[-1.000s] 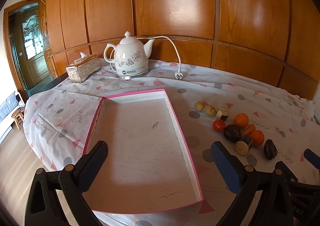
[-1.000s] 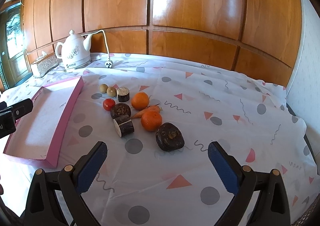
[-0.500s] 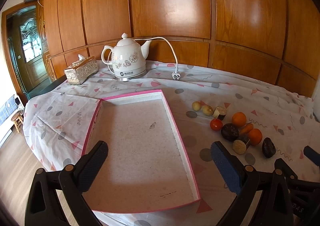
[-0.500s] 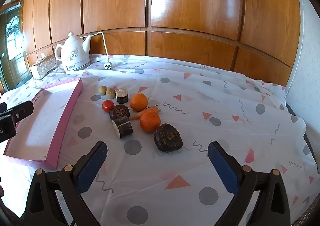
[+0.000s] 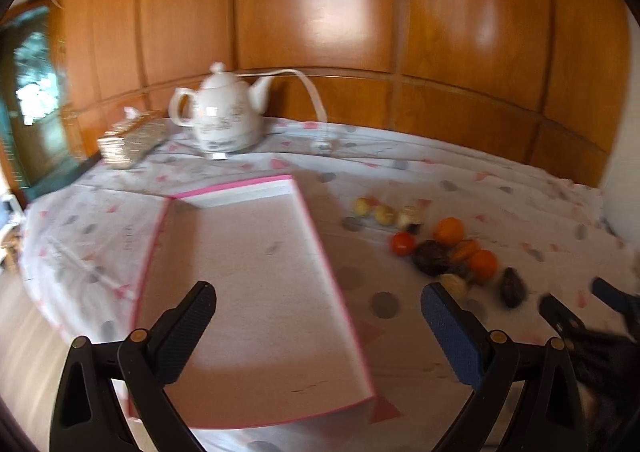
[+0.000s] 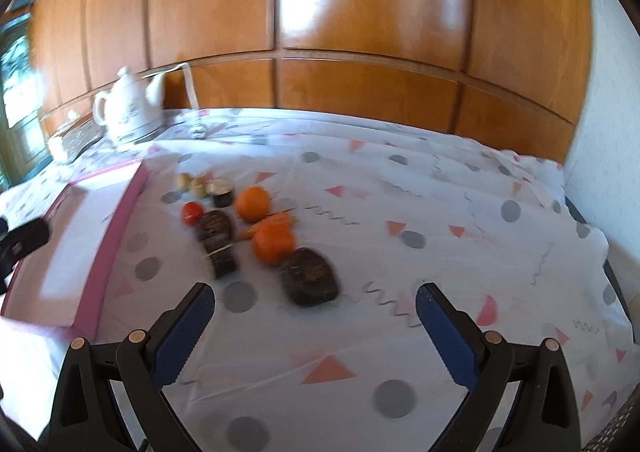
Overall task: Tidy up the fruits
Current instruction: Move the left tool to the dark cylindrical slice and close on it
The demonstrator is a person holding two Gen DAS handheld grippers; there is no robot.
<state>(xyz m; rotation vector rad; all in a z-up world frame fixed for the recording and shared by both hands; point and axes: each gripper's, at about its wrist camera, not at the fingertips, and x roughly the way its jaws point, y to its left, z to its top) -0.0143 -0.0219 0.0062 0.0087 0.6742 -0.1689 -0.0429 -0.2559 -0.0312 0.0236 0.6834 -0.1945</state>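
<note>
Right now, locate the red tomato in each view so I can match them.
Left wrist view: the red tomato sits right of centre, right of the pink tray.
Right wrist view: the tomato sits left of centre, right of the tray.
Shared landmark: white teapot.

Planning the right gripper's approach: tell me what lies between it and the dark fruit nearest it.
In the right wrist view, only bare patterned tablecloth separates the open right gripper from the dark fruit.
</note>
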